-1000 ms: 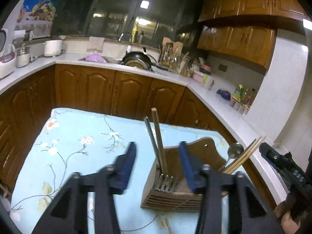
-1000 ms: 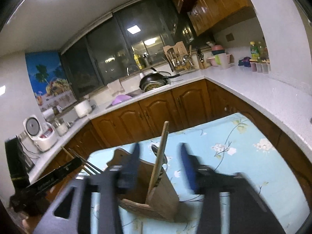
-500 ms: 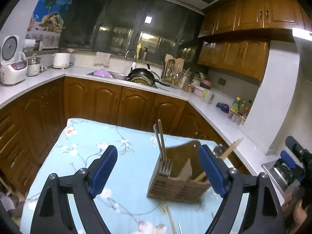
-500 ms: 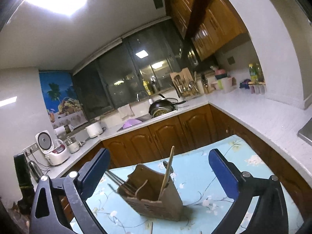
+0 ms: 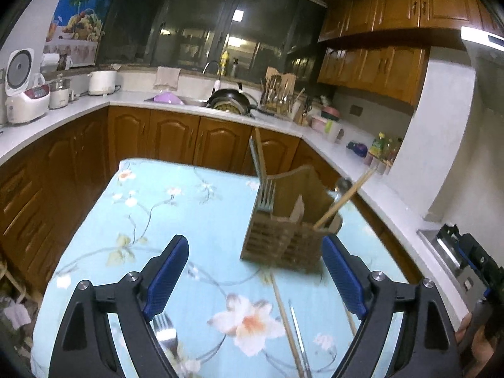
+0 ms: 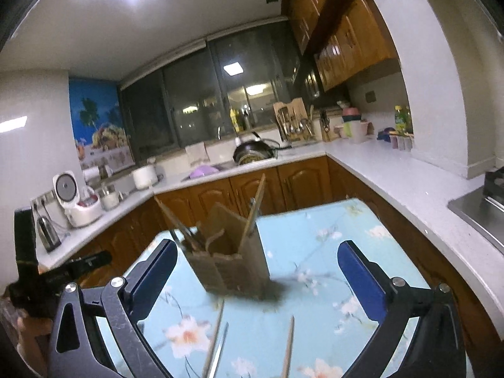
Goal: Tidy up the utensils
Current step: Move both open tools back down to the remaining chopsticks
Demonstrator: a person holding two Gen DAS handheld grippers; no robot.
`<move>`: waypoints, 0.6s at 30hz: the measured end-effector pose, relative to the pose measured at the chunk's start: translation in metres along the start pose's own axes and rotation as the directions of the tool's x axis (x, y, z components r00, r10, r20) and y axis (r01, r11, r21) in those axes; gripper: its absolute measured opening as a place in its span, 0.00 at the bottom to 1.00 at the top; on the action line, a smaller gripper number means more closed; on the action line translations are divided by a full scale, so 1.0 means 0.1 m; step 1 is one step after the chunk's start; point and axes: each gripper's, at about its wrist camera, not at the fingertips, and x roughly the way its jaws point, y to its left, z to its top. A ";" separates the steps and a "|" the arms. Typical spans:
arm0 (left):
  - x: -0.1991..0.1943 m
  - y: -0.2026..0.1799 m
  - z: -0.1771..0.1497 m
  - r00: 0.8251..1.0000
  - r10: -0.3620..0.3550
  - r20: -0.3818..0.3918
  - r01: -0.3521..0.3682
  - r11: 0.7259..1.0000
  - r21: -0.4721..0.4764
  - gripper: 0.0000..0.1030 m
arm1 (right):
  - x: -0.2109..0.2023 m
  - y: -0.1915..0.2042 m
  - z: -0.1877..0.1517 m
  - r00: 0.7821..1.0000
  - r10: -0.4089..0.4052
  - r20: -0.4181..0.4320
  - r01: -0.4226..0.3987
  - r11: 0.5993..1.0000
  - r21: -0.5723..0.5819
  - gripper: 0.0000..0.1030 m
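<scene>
**A:** What is nearest the cameras?

**B:** Both tools hover over the flowered blue counter. The left gripper has its fingers spread wide and holds nothing. The right gripper is the same: fingers wide apart, nothing between them. That spread suits, I judge, reaching for the next loose piece.

**A:** What lies loose?

**B:** At the near edge, a fork lies flat beside the left gripper's left finger. A wooden chopstick and a thin metal piece, too blurred to name, lie side by side nearer the middle. The right view shows a further stick close by.

**A:** And the container?

**B:** Beyond them, toward the far right corner, stands a wooden utensil holder with divided compartments. Its left compartment holds forks, prongs down and handles up. Chopsticks lean out of the right side, with what looks like a spoon behind them. Sorting is partly done, I judge.
</scene>
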 end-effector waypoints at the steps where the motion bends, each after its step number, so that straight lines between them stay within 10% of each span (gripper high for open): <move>1: -0.01 0.01 -0.03 1.000 0.001 -0.011 -0.001 1.000 -0.001 0.84 | -0.01 -0.01 -0.05 1.000 -0.004 -0.009 0.004 1.000 -0.002 1.00; 18: 0.07 0.02 -0.27 0.983 0.024 -0.179 -0.031 0.999 -0.040 0.84 | 0.11 -0.26 -0.66 0.981 -0.016 -0.192 0.028 0.998 0.061 0.99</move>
